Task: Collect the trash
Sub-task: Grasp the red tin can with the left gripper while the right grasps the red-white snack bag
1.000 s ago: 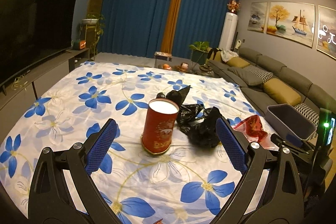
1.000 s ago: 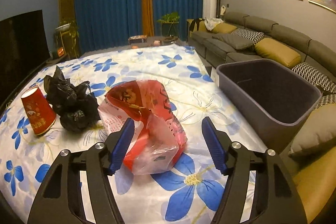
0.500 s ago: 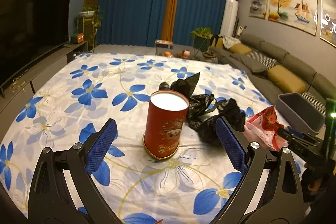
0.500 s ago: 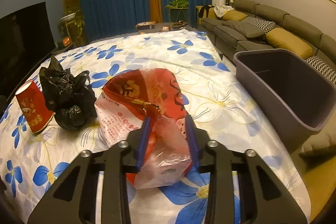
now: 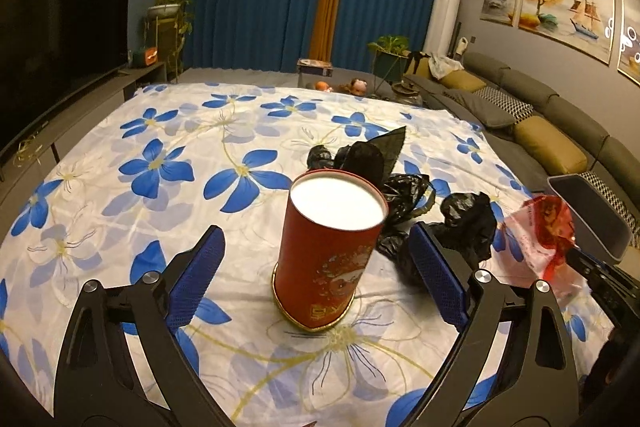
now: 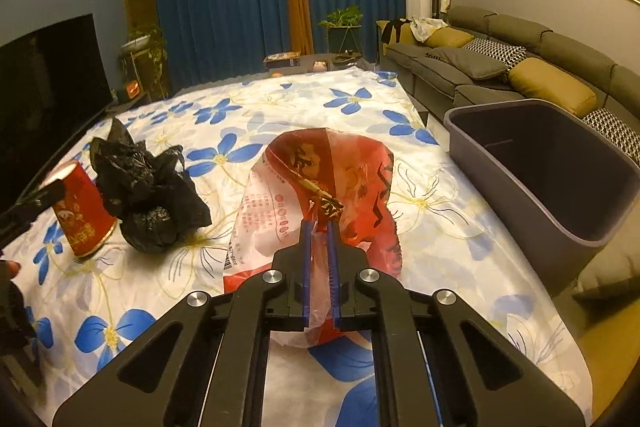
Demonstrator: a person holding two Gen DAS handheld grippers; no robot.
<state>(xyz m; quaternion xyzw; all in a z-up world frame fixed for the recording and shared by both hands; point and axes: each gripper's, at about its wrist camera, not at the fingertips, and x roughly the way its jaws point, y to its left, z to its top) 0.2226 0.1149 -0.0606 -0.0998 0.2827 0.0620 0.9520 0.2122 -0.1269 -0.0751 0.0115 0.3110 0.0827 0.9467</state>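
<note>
The right gripper (image 6: pixel 319 227) is clenched on the red bag (image 6: pixel 320 183), whose thin plastic is pinched between the blue pads (image 6: pixel 305 267); the bag is seen lifted at its near end, while its far part rests on the floral cloth (image 6: pixel 224 131). A grey bin (image 6: pixel 560 223) is placed at the cloth's right edge, beside the sofa (image 6: pixel 520 67); its inside is dark and nothing can be made out in it.

The left gripper (image 5: pixel 316 259) is held wide apart, with the red cup (image 5: pixel 328 251) standing between its fingers (image 5: pixel 196 275) and touched by neither. The cup is set upside down, its white base turned up and its gold rim down on the cloth (image 5: pixel 160 167). Just behind it and to its right, a crumpled black bag (image 5: pixel 460 223) is lying, close against the cup. In the left view the red bag (image 5: pixel 540 235) is seen further right, near the bin (image 5: pixel 592 211).
</note>
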